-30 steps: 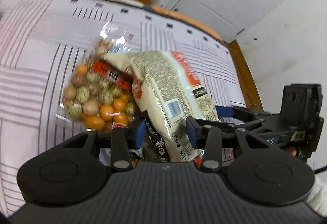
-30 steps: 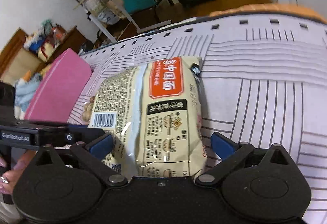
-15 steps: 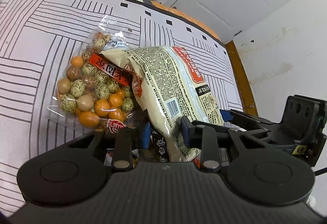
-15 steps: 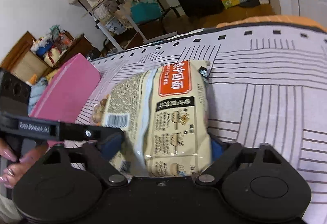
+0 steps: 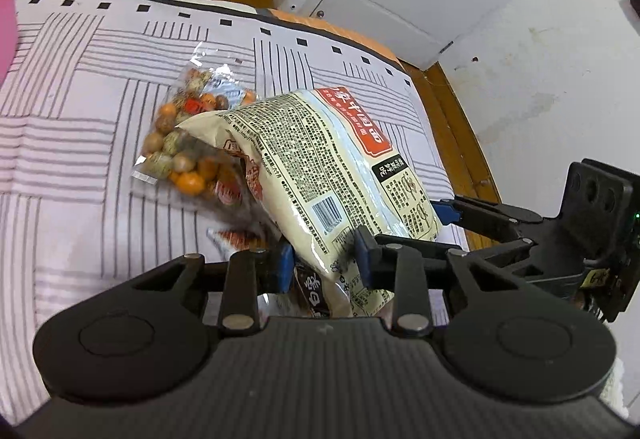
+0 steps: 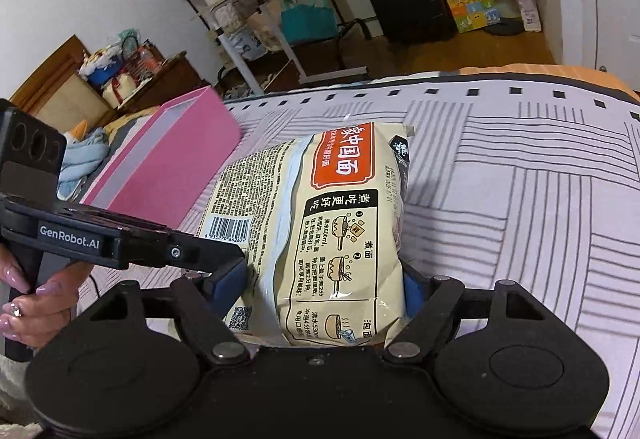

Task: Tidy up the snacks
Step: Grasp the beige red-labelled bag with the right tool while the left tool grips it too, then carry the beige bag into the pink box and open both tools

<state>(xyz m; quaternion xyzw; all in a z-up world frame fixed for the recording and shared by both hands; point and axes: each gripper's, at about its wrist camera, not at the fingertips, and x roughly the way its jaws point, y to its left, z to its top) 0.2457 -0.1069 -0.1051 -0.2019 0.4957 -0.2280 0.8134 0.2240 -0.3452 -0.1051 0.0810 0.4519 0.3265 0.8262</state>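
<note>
A cream noodle pack with a red label is lifted off the striped bedsheet. My left gripper is shut on its near corner. My right gripper is shut on its near end, and the pack fills the middle of the right wrist view. A clear bag of orange and speckled round snacks lies on the sheet behind and partly under the pack. Each gripper shows in the other's view, the right one and the left one.
A pink open box stands on the bed at the left, its corner in the left wrist view. A small red-and-white packet lies on the sheet under the pack. The bed edge and wooden floor lie to the right, by a white door.
Both grippers closed on the noodle pack and raised it off the sheet. The snack bag stayed on the sheet.
</note>
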